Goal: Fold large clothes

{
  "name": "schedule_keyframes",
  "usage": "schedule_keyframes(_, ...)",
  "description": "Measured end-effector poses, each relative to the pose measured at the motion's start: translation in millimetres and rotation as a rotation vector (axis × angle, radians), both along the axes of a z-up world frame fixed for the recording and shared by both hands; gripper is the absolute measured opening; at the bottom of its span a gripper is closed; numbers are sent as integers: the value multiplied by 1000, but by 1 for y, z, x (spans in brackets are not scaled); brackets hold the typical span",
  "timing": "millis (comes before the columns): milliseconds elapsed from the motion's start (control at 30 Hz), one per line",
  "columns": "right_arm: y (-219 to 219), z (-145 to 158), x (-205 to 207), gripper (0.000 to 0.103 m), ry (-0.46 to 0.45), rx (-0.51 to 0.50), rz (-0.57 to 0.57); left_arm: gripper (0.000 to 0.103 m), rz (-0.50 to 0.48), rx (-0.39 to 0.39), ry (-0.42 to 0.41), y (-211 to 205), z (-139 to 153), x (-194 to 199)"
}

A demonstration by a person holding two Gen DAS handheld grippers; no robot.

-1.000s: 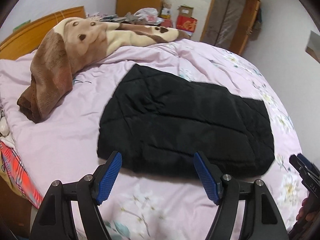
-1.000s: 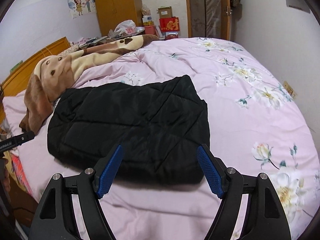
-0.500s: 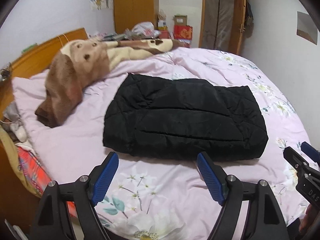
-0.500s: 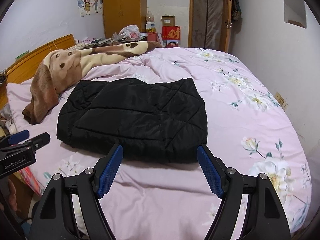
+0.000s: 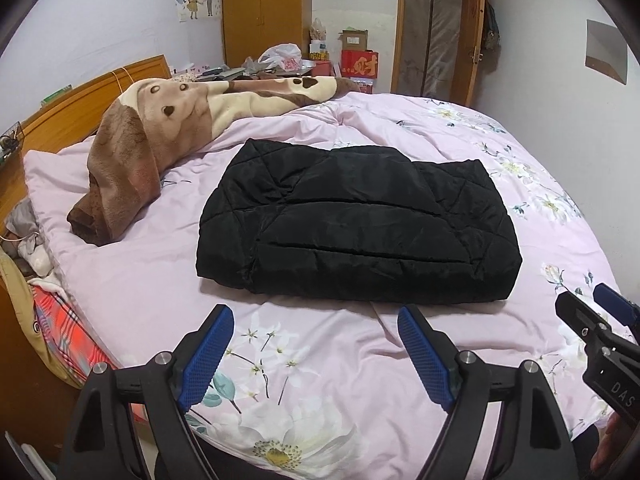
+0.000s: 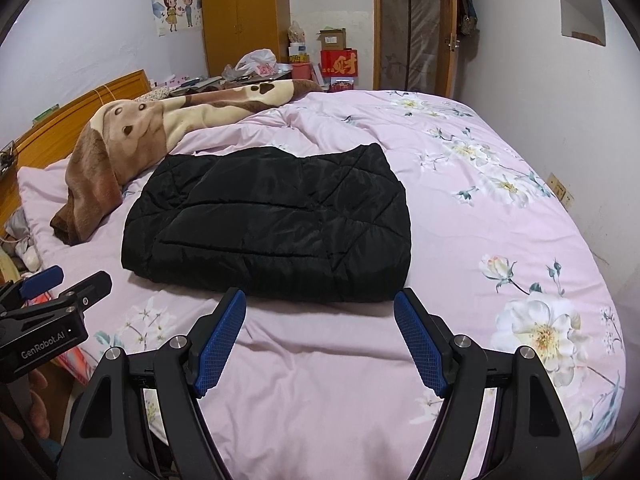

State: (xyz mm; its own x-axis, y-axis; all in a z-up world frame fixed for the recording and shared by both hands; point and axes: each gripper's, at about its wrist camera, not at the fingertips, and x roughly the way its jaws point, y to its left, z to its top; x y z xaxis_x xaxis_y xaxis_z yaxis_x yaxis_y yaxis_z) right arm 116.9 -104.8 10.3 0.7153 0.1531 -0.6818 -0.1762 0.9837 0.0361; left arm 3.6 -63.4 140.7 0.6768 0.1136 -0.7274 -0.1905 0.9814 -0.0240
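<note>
Both grippers pulled back from folded black jacket (image 5: 356,232) since earlier frames; jacket now ahead of fingertips, apart, on bed (image 5: 320,380). Left gripper (image 5: 316,354) fingers just widened, nothing between; right gripper (image 6: 320,338) fingers spread, empty. Blanket (image 5: 132,168) beyond-left, far end hidden.

A wide bed (image 5: 460,152) under a pink floral duvet cover fills the room, its wooden headboard (image 5: 80,108) on the left. A brown and cream plush blanket (image 5: 168,128) lies across its far left part. Against the pale far wall stand a wooden wardrobe (image 6: 244,12), red boxes (image 6: 339,62) and a wooden door (image 6: 412,28). A cartoon couple sticker (image 6: 178,10) decorates the left wall
</note>
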Motion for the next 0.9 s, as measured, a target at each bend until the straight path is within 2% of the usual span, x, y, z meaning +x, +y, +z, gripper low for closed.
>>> schedule_keyframes(200, 0, 0, -1, 77, 1, 0, -1, 84, -4, -14, 8, 1, -3, 0)
schedule_keyframes(467, 0, 0, -5, 77, 4, 0, 0, 84, -18, 61, 26, -10, -9, 1)
schedule_keyframes(900, 1, 0, -8, 77, 7, -3, 0, 84, -34, 32, -2, -9, -8, -1)
